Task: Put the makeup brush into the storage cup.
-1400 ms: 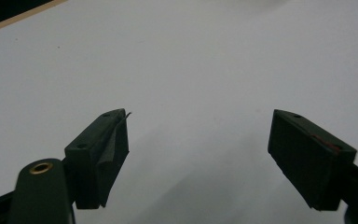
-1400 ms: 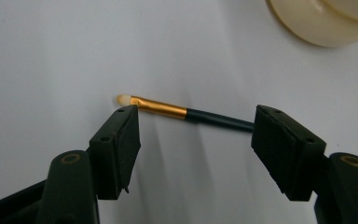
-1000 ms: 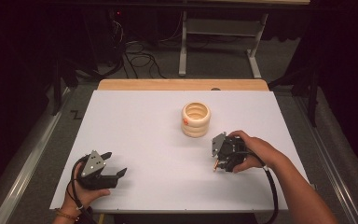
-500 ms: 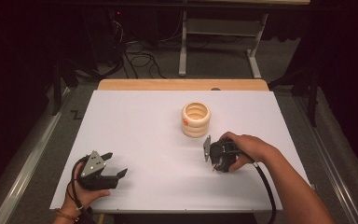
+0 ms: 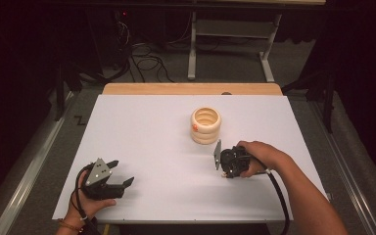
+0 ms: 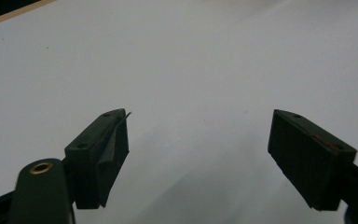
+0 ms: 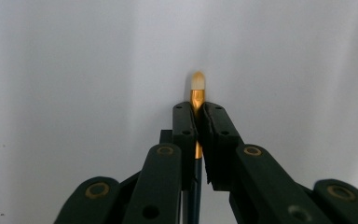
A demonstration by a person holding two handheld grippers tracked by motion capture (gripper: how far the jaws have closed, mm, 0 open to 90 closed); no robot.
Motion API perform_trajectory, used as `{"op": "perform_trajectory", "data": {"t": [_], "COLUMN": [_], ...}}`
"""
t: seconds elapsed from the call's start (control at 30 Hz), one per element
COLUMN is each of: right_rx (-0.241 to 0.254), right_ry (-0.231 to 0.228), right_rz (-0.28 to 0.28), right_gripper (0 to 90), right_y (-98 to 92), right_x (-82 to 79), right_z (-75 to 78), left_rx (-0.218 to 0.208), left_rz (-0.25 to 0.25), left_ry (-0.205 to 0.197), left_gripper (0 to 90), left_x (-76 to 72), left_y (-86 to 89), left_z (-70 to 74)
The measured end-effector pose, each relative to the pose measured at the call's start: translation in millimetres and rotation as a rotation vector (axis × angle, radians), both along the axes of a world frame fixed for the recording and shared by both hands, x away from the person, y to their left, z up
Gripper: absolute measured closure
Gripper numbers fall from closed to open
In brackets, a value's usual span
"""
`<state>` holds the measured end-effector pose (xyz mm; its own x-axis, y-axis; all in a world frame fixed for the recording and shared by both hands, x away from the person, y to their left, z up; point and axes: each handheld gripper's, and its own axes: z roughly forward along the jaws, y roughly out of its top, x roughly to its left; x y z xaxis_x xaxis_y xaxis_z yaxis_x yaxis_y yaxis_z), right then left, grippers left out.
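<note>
My right gripper (image 7: 196,112) has just closed on a thin orange, pale-tipped stick (image 7: 197,88), perhaps a pen; left gripper (image 6: 198,154) gapes empty. Next, lift.

The table (image 5: 142,147) wears a matt white top, smooth like laminate or paper sheet, with a strip of pale bare wood (image 5: 191,88) along its far edge. The stack of rings (image 5: 206,125) looks like cream, lightly varnished wood or plastic with a soft sheen; which of the two cannot be told. The left gripper (image 6: 200,154) is matt black plastic with brass-coloured rivets, its pads (image 6: 307,154) dull and faintly textured. The right gripper (image 7: 198,121) has the same matt black links and brassy pins, pressed on a thin stick (image 7: 197,88) with a glossy golden, metallic-looking band and a pale matt tip.
</note>
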<state>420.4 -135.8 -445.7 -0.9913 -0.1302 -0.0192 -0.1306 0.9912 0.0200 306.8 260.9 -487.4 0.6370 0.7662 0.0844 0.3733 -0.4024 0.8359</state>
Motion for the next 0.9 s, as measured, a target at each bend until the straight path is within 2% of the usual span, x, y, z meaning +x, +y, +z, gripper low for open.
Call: {"op": "perform_trajectory", "data": {"t": [0.07,0.1,0.23,0.27,0.4,0.53,0.57,0.6,0.67,0.7,0.73,0.8,0.9], "right_rx": [-0.014,-0.001,0.033,0.088,0.168,0.229,0.229,0.252,0.283,0.283,0.316,0.336,0.385], "right_ry": [-0.01,0.005,0.006,-0.004,-0.036,-0.077,-0.077,-0.101,-0.11,-0.11,-0.116,-0.125,-0.139], "right_rz": [0.002,-0.008,-0.017,-0.034,-0.053,-0.083,-0.083,-0.099,-0.106,-0.106,-0.121,-0.123,-0.157], "right_gripper": [86.1,86.0,86.0,86.1,86.0,86.0,86.0,86.0,86.0,86.0,86.0,86.0,85.9], "right_y": [1.4,0.6,-2.5,-6.4,-14.4,-23.0,-23.0,-26.0,-28.0,-28.0,-29.9,-30.9,-33.8], "right_x": [-2.2,-2.4,-1.6,-2.3,-1.4,-1.0,-1.0,-2.1,-3.1,-3.1,-4.4,-4.1,-4.8], "right_z": [0.6,1.5,5.9,13.2,30.0,45.6,45.6,51.7,55.4,55.4,58.1,59.5,63.3], "left_rx": [-0.003,-0.007,-0.002,-0.002,-0.002,-0.001,-0.001,-0.001,-0.002,-0.002,-0.001,0.002,0.001], "left_rz": [0.001,0.001,-0.002,-0.003,-0.001,-0.002,-0.002,-0.002,0.001,0.001,-0.001,-0.001,0.0], "left_ry": [-0.002,-0.003,0.0,0.001,0.0,0.001,0.001,0.0,-0.001,-0.001,0.0,0.0,0.0], "left_gripper": [21.0,21.0,21.0,21.0,21.0,21.0,21.0,21.0,21.0,21.0,21.0,21.0,21.0], "left_x": [-0.3,-0.5,-0.2,-0.1,-0.1,-0.1,-0.1,-0.2,-0.2,-0.2,-0.2,-0.1,0.1], "left_y": [0.3,0.4,0.2,0.0,0.2,0.0,0.0,0.0,0.2,0.2,0.1,-0.2,-0.1], "left_z": [0.3,0.4,0.3,0.2,0.4,0.4,0.4,0.5,0.5,0.5,0.4,0.3,0.2]}}
